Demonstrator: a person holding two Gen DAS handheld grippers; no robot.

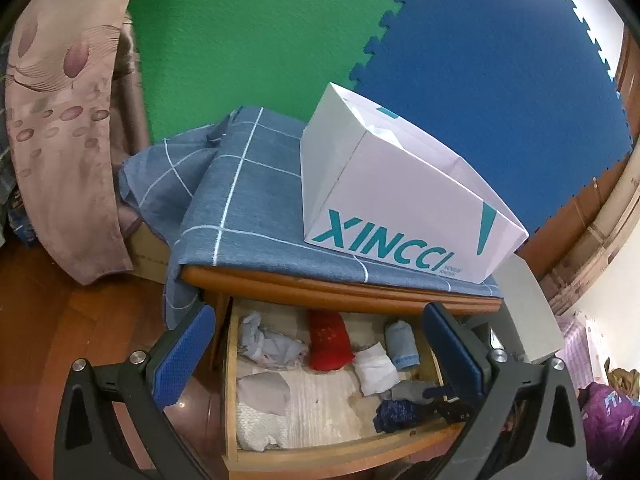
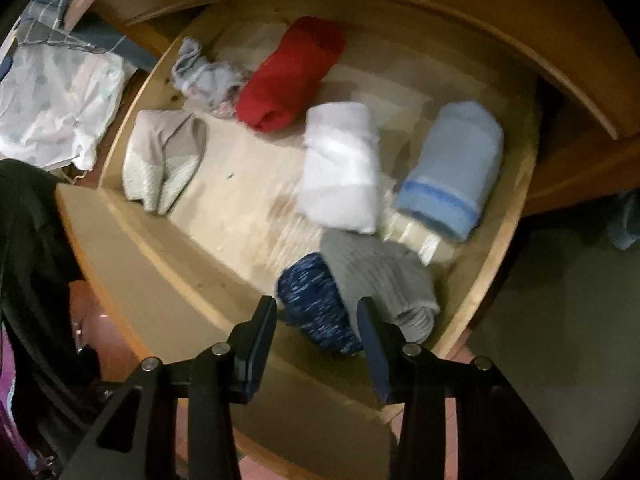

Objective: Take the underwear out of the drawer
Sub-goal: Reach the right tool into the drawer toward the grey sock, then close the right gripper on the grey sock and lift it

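Wooden drawer (image 1: 230,380): pulled out under a cabinet top draped in a blue checked cloth (image 1: 256,184), and I look down into it from both wrists.
Underwear inside: a red roll (image 2: 290,74) at the back, a white roll (image 2: 342,168) and a light blue roll (image 2: 454,168) side by side, a crumpled pale piece (image 2: 204,76) just beside the red one, and a beige folded piece (image 2: 164,158) against the opposite side wall from the light blue roll.
Front corner: a dark blue speckled piece (image 2: 316,300) touches a grey ribbed piece (image 2: 384,276).
My right tool (image 2: 316,316): jaws apart at a middling width, holding nothing, poised over the dark blue piece at the drawer's front wall; the frame is blurred.
My left tool (image 1: 316,352): spread wide and empty, held above the open drawer, apart from the clothes.
On top: a white box (image 1: 400,196) printed with teal lettering sits on the cloth.
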